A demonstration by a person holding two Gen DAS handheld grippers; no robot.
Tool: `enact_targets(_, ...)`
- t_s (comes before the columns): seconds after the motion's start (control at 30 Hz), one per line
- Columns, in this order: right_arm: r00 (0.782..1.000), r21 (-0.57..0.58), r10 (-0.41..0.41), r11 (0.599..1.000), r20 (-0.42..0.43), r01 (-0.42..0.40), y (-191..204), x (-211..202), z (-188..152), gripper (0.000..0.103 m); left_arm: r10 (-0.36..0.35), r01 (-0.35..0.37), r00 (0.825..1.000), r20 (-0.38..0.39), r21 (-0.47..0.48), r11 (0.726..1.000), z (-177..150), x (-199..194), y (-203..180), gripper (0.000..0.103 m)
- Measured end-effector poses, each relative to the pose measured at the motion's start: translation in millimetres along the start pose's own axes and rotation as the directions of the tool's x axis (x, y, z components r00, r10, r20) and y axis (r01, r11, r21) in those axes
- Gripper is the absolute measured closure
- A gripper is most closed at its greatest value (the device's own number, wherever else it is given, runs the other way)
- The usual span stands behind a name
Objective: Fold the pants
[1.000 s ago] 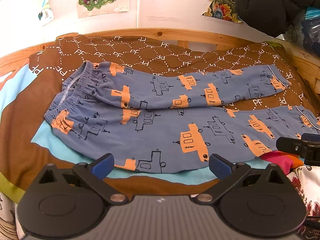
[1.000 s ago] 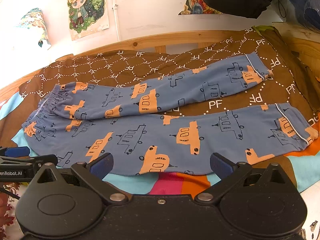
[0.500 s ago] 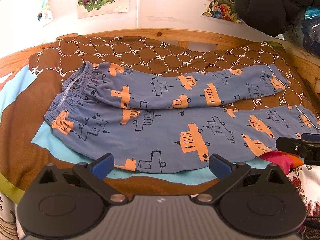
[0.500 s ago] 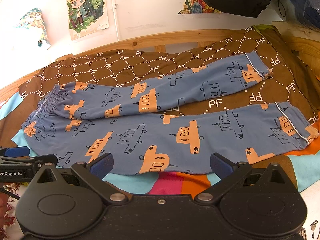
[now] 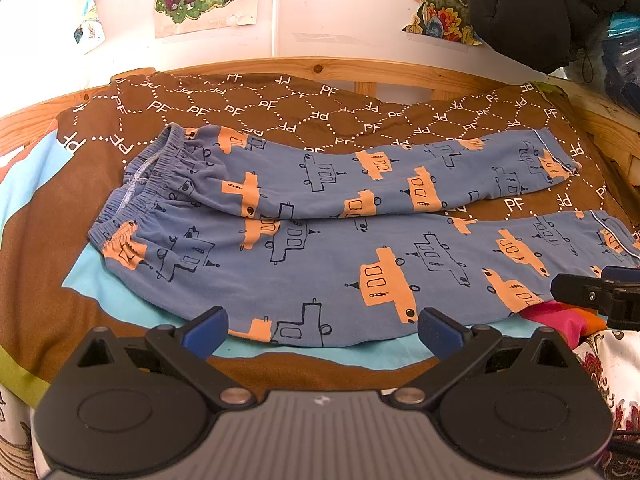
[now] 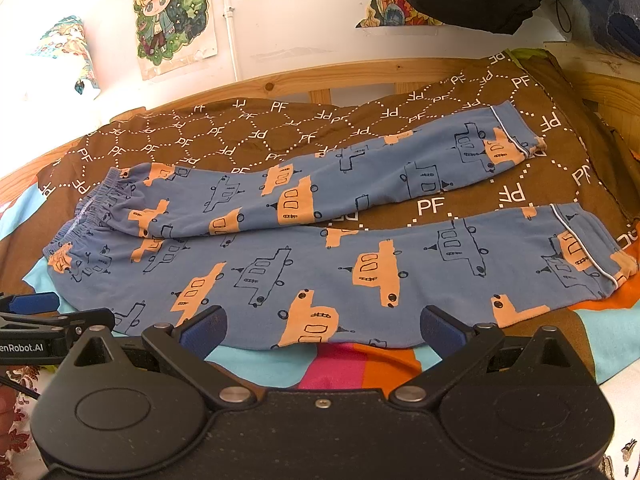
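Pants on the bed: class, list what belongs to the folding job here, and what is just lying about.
Belongs to the job:
pants
left gripper, jaws open
right gripper, jaws open

Just lying about:
brown blanket
posters on the wall
black jacket
wooden bed frame

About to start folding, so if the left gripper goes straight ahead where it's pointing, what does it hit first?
Probably the near leg of the blue pyjama pants with orange vehicle prints, close to its front edge. The left gripper has its jaws open, though depth is uncertain.

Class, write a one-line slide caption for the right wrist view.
Open right gripper poised before unfolded blue pants spread on a brown bedspread.
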State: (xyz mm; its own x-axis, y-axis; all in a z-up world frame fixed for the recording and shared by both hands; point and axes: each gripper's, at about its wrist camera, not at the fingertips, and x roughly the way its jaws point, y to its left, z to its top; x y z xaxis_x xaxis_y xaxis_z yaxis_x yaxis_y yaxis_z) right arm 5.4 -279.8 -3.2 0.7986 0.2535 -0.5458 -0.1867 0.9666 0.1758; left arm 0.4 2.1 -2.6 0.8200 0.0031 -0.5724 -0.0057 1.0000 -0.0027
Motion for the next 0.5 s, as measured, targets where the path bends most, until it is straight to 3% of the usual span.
enact_targets(0.5,1.000,0.004,-0.004,1.000,-0.004,0.004,-1.7,1.0,-1.5,0.001,0.004,-0.004,1.000,-0.005,-0.001,1.000,-0.4,0.5,-0.3,0.000)
